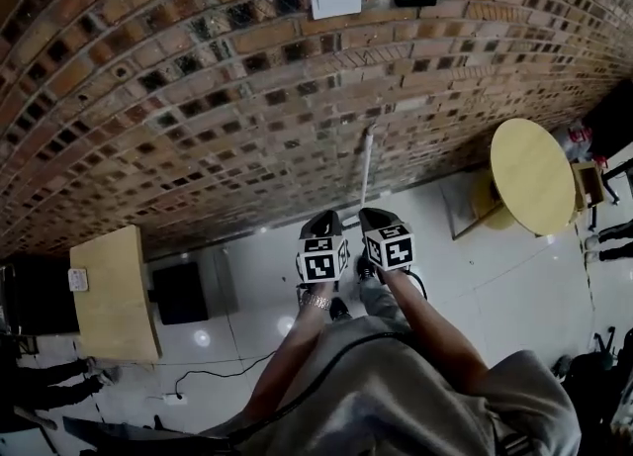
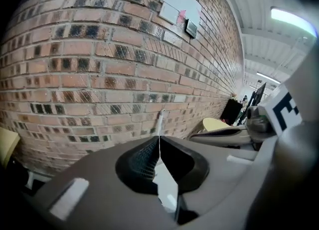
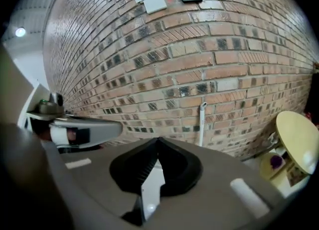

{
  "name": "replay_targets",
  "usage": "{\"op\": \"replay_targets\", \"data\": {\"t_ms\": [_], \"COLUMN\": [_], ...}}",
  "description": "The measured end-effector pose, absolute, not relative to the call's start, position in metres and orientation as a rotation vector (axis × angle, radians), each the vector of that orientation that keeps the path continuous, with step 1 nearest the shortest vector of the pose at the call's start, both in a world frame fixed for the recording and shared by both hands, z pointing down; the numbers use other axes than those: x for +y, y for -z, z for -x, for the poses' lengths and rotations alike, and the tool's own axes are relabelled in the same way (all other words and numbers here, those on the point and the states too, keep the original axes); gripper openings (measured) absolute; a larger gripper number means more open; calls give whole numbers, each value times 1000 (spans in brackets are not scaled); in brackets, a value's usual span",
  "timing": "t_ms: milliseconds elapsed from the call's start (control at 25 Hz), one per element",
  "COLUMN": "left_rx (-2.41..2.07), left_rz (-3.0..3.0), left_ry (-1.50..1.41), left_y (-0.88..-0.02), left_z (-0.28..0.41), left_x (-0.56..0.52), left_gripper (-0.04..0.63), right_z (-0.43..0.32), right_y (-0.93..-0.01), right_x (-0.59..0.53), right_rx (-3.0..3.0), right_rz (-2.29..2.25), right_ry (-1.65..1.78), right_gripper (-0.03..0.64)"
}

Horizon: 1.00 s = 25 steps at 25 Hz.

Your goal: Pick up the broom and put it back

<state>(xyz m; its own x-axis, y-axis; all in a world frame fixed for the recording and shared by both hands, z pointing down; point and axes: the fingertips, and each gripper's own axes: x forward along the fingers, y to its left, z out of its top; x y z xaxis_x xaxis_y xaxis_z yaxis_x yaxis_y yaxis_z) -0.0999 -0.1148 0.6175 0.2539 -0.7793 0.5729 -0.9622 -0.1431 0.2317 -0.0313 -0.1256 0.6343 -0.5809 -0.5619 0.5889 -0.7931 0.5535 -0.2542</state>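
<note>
The broom's white handle (image 1: 367, 162) stands against the brick wall, straight ahead of both grippers; its lower end is hidden behind them. It also shows as a thin white stick (image 2: 160, 121) in the left gripper view and as a white pole (image 3: 202, 124) in the right gripper view. My left gripper (image 1: 330, 216) and right gripper (image 1: 375, 213) are held side by side just short of the wall, apart from the handle. The left jaws (image 2: 159, 139) are shut with nothing between them. The right jaws (image 3: 158, 139) are shut and empty too.
A round yellow table (image 1: 534, 175) stands at the right by the wall, a rectangular wooden table (image 1: 114, 291) at the left with a black box (image 1: 180, 293) beside it. A cable (image 1: 213, 375) lies on the white tile floor. People's feet show at the far right edge.
</note>
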Motion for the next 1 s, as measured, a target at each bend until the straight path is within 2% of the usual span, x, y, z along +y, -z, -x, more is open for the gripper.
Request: {"op": "replay_targets", "data": {"t_ms": [240,1000], "left_rx": [-1555,-1600], "left_rz": [-2020,-2069], "left_ry": [-426,-435], "left_y": [-608,-586], "left_z": [73,42], "left_x": [-104,-138], "left_gripper": [0,0], "right_z": [19,6], "right_y": [-624,-598], "right_x": [-95,-130], "right_rx": [-2338,-2387], "right_rz": [-1068,-1021], "right_ry": [-680,-609], "right_gripper": [8,8]}}
